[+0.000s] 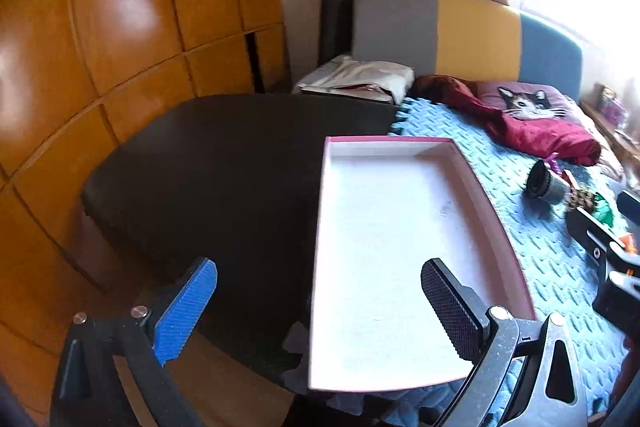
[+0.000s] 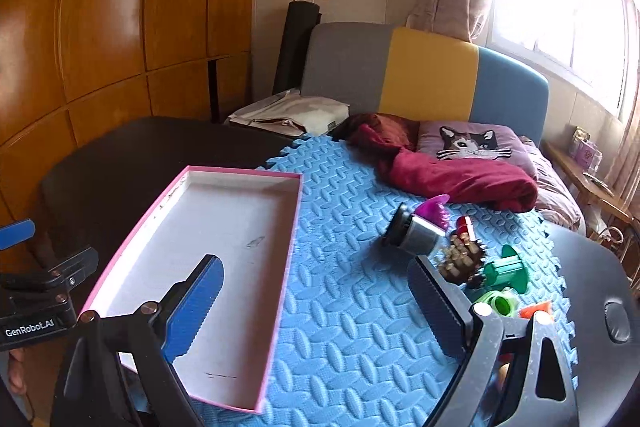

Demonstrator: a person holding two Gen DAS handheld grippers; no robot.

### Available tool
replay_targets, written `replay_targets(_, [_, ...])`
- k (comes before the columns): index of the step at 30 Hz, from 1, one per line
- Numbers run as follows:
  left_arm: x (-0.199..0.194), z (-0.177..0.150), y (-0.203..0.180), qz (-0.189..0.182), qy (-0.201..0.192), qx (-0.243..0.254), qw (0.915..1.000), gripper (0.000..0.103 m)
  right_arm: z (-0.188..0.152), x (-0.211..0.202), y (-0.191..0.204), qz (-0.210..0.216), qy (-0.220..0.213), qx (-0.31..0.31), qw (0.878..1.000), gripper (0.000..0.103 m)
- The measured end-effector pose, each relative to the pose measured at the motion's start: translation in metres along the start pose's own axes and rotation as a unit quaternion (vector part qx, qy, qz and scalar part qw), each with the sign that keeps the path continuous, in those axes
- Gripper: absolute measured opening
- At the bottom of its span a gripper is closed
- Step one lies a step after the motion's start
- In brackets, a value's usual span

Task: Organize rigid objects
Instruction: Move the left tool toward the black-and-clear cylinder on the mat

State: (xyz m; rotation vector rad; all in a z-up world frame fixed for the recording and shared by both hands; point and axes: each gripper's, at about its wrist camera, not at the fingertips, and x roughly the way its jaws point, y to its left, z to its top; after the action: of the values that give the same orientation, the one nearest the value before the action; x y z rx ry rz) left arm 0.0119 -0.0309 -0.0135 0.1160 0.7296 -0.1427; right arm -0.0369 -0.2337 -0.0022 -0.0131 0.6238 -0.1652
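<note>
Toys (image 2: 472, 259): small rigid pieces clustered on the blue mat (image 2: 352, 307), right of the tray (image 2: 280, 267), well apart from it. Tray: pink-rimmed, white inside, holds nothing. Right claw (image 2: 316, 307): wide open, nothing held, hovering between tray and toys. Left claw (image 1: 320, 307): wide open, nothing held, over the tray's near edge. Advice: start with the metal cup (image 2: 416, 233), nearest and lying on its side; close across its body, then carry it to the tray.

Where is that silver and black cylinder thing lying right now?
In the right wrist view, the cylinder lies on its side on the blue foam mat, right of the pink-edged tray, just before the purple toy.
</note>
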Motion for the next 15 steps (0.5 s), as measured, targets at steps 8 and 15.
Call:
replay_targets(8, [0.006, 0.005, -0.024, -0.068, 0.005, 0.017, 0.9976, 0.103, 0.006, -0.004, -0.051, -0.023, -0.001, 0.020, 1.000, 0.095])
replay_targets(15, [0.004, 0.010, -0.050, -0.098, 0.001, 0.057, 0.9935, 0.103, 0.008, 0.002, -0.129, -0.058, 0.008, 0.063, 0.996, 0.095])
